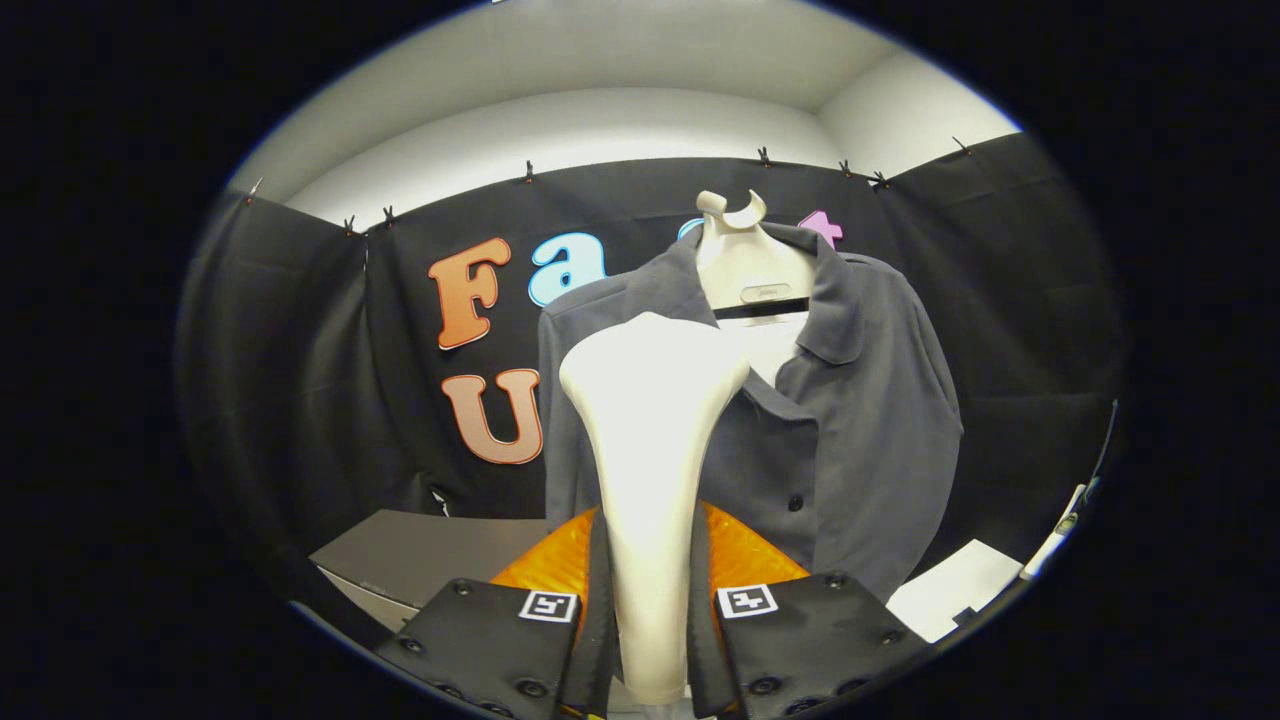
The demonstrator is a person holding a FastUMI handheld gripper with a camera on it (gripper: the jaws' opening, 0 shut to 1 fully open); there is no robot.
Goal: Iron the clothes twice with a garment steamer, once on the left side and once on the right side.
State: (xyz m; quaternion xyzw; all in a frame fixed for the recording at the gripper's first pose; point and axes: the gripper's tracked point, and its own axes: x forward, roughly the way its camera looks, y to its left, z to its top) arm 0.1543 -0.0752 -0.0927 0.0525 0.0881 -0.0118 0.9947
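A fisheye view looked forward along the gripper, whose two fingers rose from below, one on each side of a white steamer. The jaws were clamped on the steamer's handle, both fingers pressing its sides. The steamer stood upright between them, its narrow handle widening upward into a broad, rounded head. Each finger carried a small square black-and-white marker near its tip.

Just beyond the steamer hung a grey shirt with a collar and dark buttons down its front. The steamer's head overlapped the shirt's chest on the side toward the left finger; whether it touched the cloth could not be told. The shirt was open at the neck and hung on a pale hanger form with a hook-shaped top, a dark band crossing the form below a small oval plate.

Behind the shirt, black cloth covered the booth's walls, pinned along its top edge by small clips. Above the cloth were plain white walls.

Low down, beside the left finger, lay a flat grey surface. Beside the right finger, below the shirt's hem, lay something flat and white, with a thin pale rod just beyond it.
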